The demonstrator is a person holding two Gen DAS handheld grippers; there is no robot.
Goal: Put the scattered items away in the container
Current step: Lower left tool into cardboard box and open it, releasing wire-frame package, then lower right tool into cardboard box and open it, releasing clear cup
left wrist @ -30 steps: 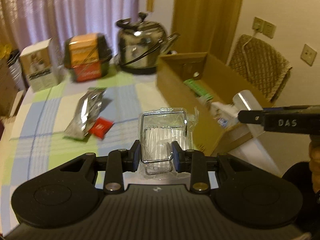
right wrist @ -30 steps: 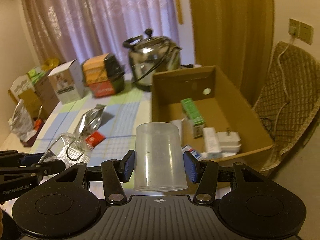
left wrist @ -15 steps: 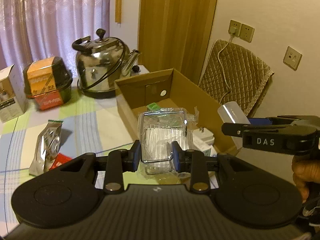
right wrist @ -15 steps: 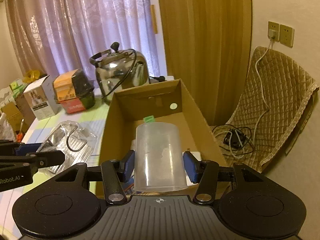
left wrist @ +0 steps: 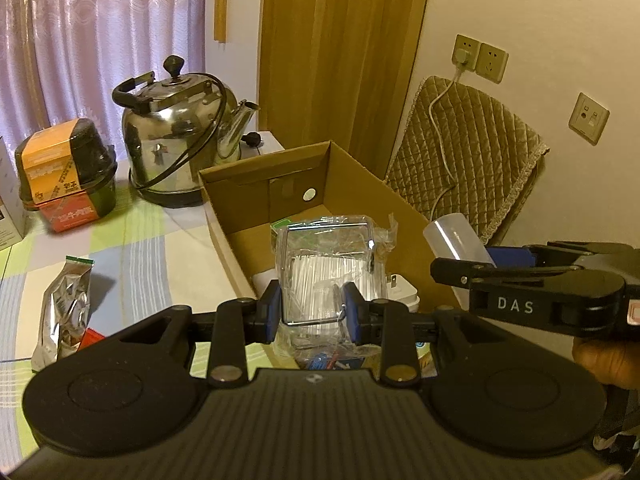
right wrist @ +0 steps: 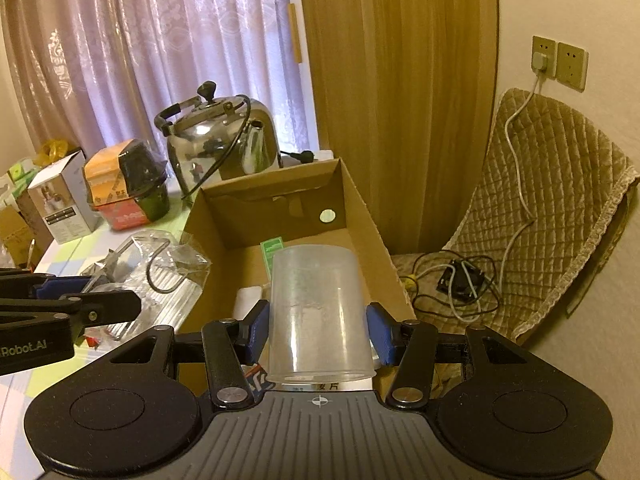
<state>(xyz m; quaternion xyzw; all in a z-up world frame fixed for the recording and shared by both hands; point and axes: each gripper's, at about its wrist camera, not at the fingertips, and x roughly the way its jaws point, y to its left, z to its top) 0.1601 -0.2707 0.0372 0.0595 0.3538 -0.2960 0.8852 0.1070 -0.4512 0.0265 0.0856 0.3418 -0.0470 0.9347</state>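
Kettle (left wrist: 180,140): steel, at the bench's far end, before the curtain (left wrist: 100,40)
Chair (right wrist: 552,216): quilted cover, cable draped across

The left gripper (left wrist: 312,312) is clamped (blue pads pressed inward); the right gripper (right wrist: 318,328), at its 3 o'clock, likewise grips.

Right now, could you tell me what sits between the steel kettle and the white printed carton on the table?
The orange-and-black food tub sits between the kettle and the carton, seen in the right wrist view.

Home dining room: checked tablecloth (left wrist: 132,248), steel kettle (left wrist: 180,136), lace curtains (right wrist: 160,40), quilted chair (right wrist: 552,208).
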